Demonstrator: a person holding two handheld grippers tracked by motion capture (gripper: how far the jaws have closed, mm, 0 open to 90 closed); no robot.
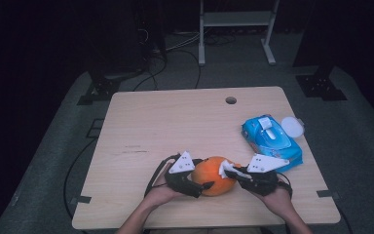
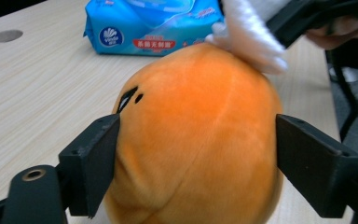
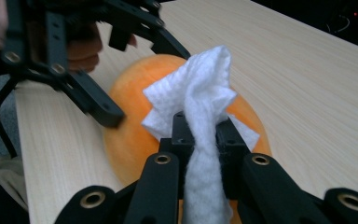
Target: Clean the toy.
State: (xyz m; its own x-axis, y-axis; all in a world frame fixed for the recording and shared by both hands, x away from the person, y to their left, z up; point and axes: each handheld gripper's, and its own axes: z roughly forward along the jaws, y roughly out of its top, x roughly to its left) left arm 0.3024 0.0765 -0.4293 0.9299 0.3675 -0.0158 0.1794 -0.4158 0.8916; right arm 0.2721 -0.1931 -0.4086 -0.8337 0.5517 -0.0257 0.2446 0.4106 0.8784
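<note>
An orange plush toy [image 1: 213, 173] with a small dark face mark lies near the table's front edge. My left gripper [image 1: 200, 174] holds it from the left, and in the left gripper view both black pads [image 2: 95, 163] rest against the toy's [image 2: 200, 116] sides. My right gripper [image 3: 200, 135] is shut on a bunched white wipe [image 3: 205, 93], whose loose end touches the top right of the toy [image 3: 130, 130]. The wipe [image 2: 251, 42] also appears in the left gripper view on the toy's upper edge.
A blue pack of wet wipes [image 1: 271, 141] lies at the right of the wooden table [image 1: 151, 126], with a round white lid [image 1: 292, 127] beside it. A cable hole [image 1: 231, 100] sits near the far edge. A white frame [image 1: 236, 19] stands on the floor beyond.
</note>
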